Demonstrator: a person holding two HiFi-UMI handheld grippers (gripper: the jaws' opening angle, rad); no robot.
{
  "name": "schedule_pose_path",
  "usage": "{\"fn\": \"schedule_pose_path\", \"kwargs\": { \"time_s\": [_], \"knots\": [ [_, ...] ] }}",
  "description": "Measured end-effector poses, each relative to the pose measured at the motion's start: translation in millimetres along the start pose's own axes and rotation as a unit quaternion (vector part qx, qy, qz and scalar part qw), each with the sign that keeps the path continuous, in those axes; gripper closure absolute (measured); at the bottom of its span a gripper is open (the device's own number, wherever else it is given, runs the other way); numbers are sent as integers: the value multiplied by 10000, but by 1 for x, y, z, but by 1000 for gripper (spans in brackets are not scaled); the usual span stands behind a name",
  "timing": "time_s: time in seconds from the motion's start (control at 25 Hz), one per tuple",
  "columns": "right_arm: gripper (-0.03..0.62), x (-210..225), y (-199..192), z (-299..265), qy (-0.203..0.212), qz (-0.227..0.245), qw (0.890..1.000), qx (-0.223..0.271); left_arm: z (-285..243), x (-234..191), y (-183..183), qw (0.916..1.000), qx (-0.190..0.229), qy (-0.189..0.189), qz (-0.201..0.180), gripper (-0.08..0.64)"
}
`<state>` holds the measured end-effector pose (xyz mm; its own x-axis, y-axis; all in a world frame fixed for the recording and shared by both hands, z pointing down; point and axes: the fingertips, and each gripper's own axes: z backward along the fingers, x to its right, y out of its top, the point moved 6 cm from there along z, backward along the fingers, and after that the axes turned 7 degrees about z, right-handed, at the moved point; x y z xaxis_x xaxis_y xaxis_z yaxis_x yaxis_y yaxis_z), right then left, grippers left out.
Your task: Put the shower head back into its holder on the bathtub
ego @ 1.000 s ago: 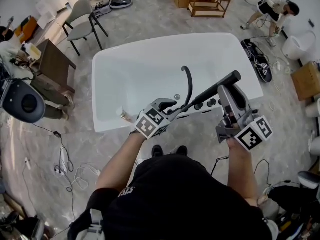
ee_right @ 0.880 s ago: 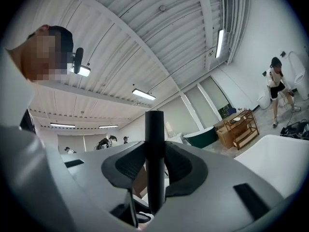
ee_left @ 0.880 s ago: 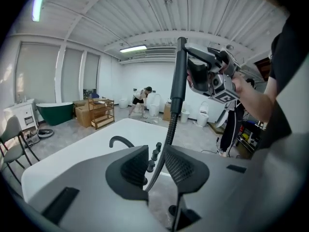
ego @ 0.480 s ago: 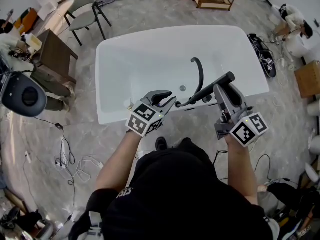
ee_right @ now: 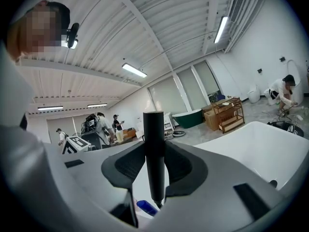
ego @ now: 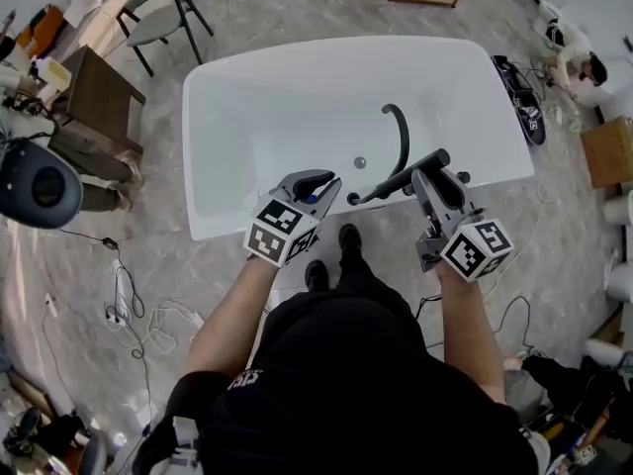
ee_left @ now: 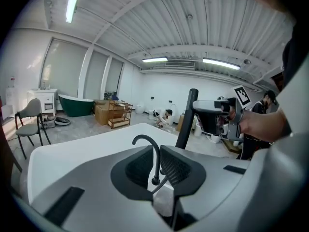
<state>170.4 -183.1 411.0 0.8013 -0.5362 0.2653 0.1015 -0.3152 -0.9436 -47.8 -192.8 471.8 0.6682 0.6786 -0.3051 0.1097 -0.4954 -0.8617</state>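
And here's the right gripper (ego: 427, 174), clamped square on the shower head (ego: 396, 180), a slim black wand across the near rim of the tub (ego: 277, 117), at about 5 o'clock of the basin. In the right gripper view both pads press its shaft mid-length, and it stands straight up between them. The hose (ego: 403, 132) arcs off toward 12 o'clock inside the tub.

At 9 o'clock of it, the left gripper (ego: 315, 182) is closing, down to a narrow slit. Only the far-off hose shows through the gap, so it probably has nothing.

Handling, by my reckoning: the wand looks rigid, smooth and light. That gloss could let it slide or twist in the pads. The springy hose will likely tug its tail sideways. Mid-shaft is a sound hold, leaving the lower end free to seat. The holder itself I can't pick out on the rim.

Writing? None readable on the wand or tub.
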Motion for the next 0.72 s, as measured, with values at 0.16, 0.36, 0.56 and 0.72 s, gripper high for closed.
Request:
{"fn": "schedule_pose_path", "kwargs": {
  "time_s": [0.16,0.36,0.56,0.72],
  "knots": [
    [458,22,-23,-23,104,53,9995,-307,-16,-6,-1,9998,-132,16,132,503],
    [458,47,-52,-51,268,47,9970,-729,-35,-16,5,9994,-270,97,192,505],
    [458,57,-90,-80,401,20,9923,-1175,-39,-30,2,9985,-266,49,470,505],
    [459,69,-127,-99,398,171,9891,-1405,-45,-41,-7,9975,-290,79,642,505]
  ]
}}
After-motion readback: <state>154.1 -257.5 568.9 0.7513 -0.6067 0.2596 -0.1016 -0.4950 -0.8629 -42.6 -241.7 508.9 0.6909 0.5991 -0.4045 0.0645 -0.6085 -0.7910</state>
